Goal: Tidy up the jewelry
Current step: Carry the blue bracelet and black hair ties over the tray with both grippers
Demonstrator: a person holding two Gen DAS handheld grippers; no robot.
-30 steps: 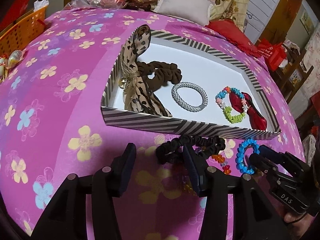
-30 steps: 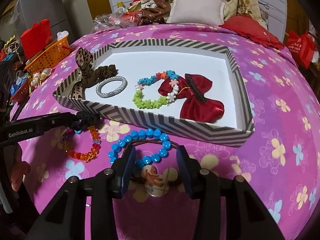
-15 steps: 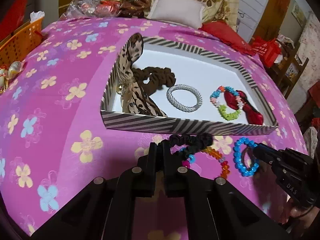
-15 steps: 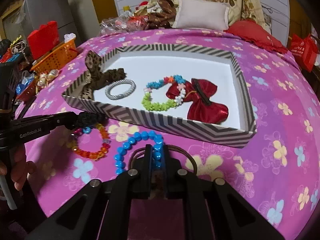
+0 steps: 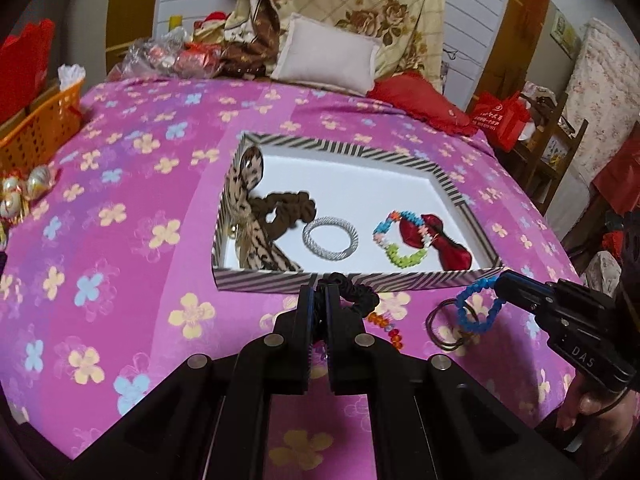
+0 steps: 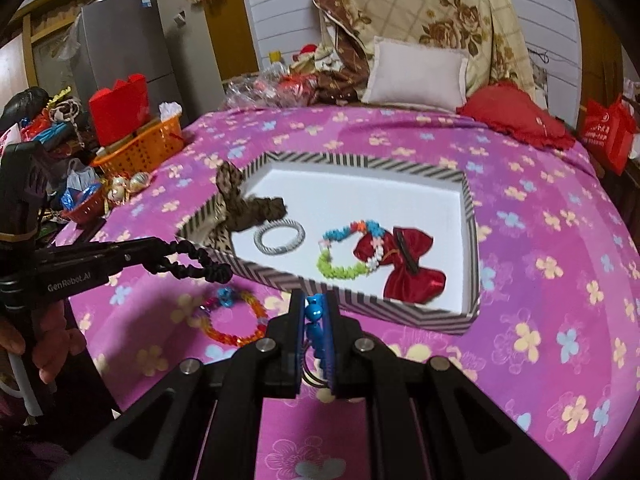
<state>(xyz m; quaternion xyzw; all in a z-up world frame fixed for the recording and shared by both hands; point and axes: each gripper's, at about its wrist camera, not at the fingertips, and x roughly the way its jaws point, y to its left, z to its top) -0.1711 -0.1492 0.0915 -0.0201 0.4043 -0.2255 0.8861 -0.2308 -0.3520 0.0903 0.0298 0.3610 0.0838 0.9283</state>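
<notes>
My left gripper (image 5: 319, 294) is shut on a black scrunchie (image 5: 354, 294), which hangs clear of the bed, stretched sideways in the right wrist view (image 6: 188, 262). My right gripper (image 6: 314, 306) is shut on a blue bead bracelet (image 6: 314, 320), lifted and dangling from its tip in the left wrist view (image 5: 478, 304). Just beyond both stands the striped box (image 5: 264, 280) with a white floor. Inside lie a leopard bow (image 5: 248, 208), a brown scrunchie (image 5: 290, 208), a silver band (image 5: 330, 238), a multicoloured bead bracelet (image 5: 400, 238) and a red bow (image 5: 444, 240).
An orange-and-red bead bracelet (image 6: 234, 318) and a dark ring with a charm (image 5: 448, 328) lie on the pink flowered bedspread in front of the box. An orange basket (image 6: 140, 152) and trinkets sit at the left edge. Pillows (image 5: 328, 56) are piled at the back.
Both grippers closed, the left on the black scrunchie and the right on the blue bracelet, then rose, lifting both pieces off the bedspread.
</notes>
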